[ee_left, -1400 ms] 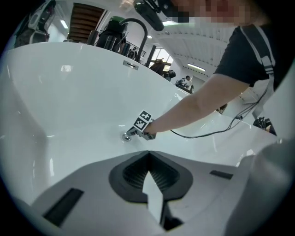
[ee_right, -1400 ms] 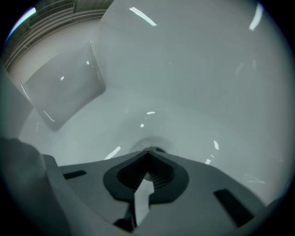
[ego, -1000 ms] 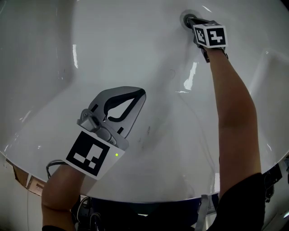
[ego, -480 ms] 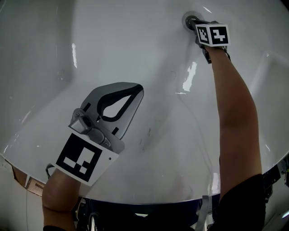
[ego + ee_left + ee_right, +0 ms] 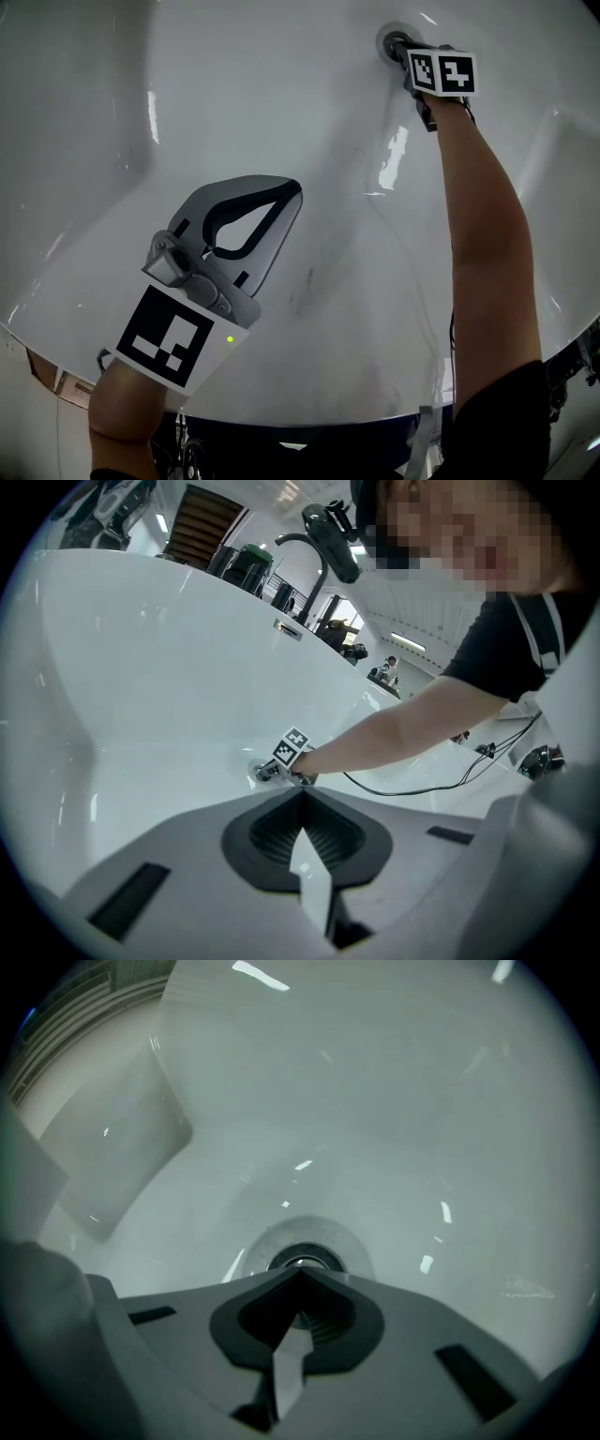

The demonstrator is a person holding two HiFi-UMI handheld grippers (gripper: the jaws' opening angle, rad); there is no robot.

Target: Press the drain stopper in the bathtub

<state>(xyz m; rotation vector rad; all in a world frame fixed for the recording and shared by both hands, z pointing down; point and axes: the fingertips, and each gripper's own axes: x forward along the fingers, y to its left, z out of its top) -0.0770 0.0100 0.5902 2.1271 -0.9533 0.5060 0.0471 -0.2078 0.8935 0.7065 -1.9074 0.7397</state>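
The round metal drain stopper [image 5: 302, 1261] sits in its ring at the bottom of the white bathtub [image 5: 281, 103]. In the head view the drain stopper [image 5: 388, 39] lies at the top, with my right gripper [image 5: 401, 43] reaching onto it. My right gripper [image 5: 300, 1271] is shut, its joined tips right over the stopper's near edge; contact is hidden. My left gripper [image 5: 287, 191] is shut and empty, hovering over the tub's near slope, far from the drain. In the left gripper view the drain stopper [image 5: 262, 772] and my right gripper's marker cube [image 5: 292, 746] show small beyond the closed left gripper [image 5: 302, 791].
The tub's near rim [image 5: 309, 412] runs along the bottom of the head view. A dark faucet [image 5: 319, 536] stands on the far rim, with cables [image 5: 441, 782] trailing by the person's arm [image 5: 394, 733]. A recessed ledge [image 5: 117, 1152] shapes the tub wall to the left.
My left gripper drifted slightly left and down, then settled. My right gripper shifted a little toward the drain and stays there.
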